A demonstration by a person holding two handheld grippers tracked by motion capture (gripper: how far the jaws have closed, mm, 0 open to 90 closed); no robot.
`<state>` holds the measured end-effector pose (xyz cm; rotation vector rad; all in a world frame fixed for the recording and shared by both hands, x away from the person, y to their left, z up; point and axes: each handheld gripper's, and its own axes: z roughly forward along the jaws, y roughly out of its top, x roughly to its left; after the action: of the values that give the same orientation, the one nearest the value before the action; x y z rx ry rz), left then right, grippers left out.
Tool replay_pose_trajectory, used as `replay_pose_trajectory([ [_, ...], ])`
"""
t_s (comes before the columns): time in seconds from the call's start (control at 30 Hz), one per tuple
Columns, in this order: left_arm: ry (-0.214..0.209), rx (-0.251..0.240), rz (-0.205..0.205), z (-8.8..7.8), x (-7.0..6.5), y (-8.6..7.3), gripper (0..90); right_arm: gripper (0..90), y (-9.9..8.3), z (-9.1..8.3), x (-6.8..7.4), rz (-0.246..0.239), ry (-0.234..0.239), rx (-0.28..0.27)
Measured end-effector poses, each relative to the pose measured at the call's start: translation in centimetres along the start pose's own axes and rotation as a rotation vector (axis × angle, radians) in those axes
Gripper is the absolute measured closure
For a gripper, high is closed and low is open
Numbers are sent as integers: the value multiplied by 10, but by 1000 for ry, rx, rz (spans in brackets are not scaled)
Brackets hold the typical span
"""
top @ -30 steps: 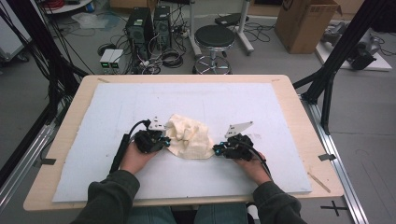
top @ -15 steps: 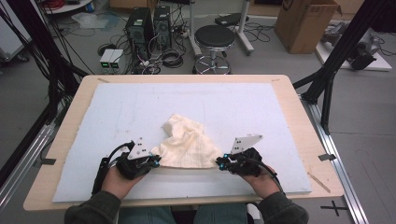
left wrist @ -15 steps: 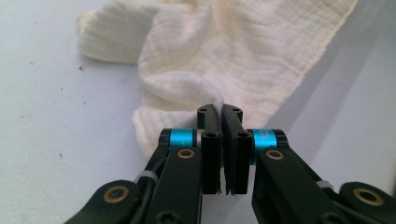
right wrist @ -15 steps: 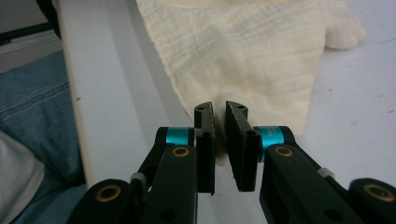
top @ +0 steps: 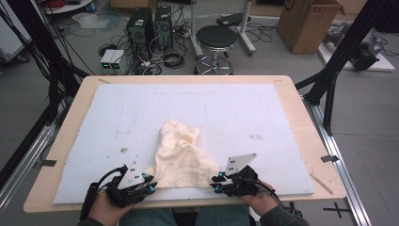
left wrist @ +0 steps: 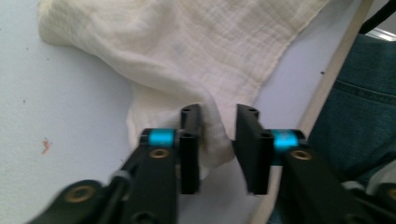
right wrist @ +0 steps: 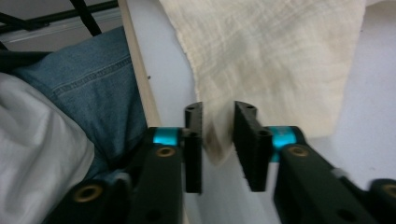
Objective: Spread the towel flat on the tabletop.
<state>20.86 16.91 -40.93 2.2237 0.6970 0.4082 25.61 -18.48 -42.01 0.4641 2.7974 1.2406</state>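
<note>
High view: your cream cloth [top: 181,157] lies on the white mat [top: 244,117], and its near edge runs along the mat's near edge.
Left of the cloth: your left gripper [top: 149,184] sits at the cloth's near left corner, with your hand [top: 106,212] behind it.
Left gripper view: the two black jaws of your left gripper [left wrist: 218,142] have just been opening. That corner of the cloth [left wrist: 187,51] lies in the gap between them. It brushes one jaw, but the jaws do not squeeze it.
Cloth shape: the far part is bunched up in a lump. The near part spreads out flat and wide, like a fan.
Right of the cloth: your right gripper [top: 215,182] sits at the cloth's near right corner.
Right gripper view: the jaws of your right gripper [right wrist: 218,140] have just been opening too. The tip of the cloth [right wrist: 271,60] hangs loose in the gap. The jaws do not press on it.
Near side of the cloth: the wooden table edge [right wrist: 140,88] runs just past the cloth's corner, and your blue jeans [right wrist: 88,88] are beyond it.
</note>
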Motion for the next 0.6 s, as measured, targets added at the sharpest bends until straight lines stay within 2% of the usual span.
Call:
replay_pose_trajectory([
  [0.1,-2,-22,-11,-5,1,0,610,616,4,-3,0,15,7,-31],
  [0.13,11,-41,-19,-8,5,2,582,599,6,-5,-2,13,6,-48],
  [0.17,11,-41,-19,-8,5,2,558,599,6,-5,-2,13,6,-48],
  [0.23,21,-61,-33,-7,16,8,532,581,14,-13,-9,12,-15,-86],
  [0.27,21,-61,-33,-7,16,8,525,581,14,-13,-9,12,-15,-86],
  [0.3,24,-62,-37,-6,21,10,512,567,20,-16,-18,21,-39,-101],
  [0.33,16,-76,-62,-2,29,13,501,566,22,-16,-24,24,-47,-106],
  [0.43,11,-65,-65,5,35,16,480,552,26,-11,-41,58,-72,-102],
  [0.47,7,-53,-65,9,37,16,480,552,26,-11,-41,58,-72,-102],
  [0.5,-6,-38,-78,18,41,13,481,546,24,-3,-50,75,-65,-97],
  [0.53,-6,-38,-78,18,41,13,494,542,23,2,-52,89,-55,-82],
  [0.57,-19,-28,-84,24,42,8,536,542,21,6,-54,86,-46,-71],
  [0.6,-21,-16,-73,26,42,6,585,543,19,11,-54,92,-37,-58],
])
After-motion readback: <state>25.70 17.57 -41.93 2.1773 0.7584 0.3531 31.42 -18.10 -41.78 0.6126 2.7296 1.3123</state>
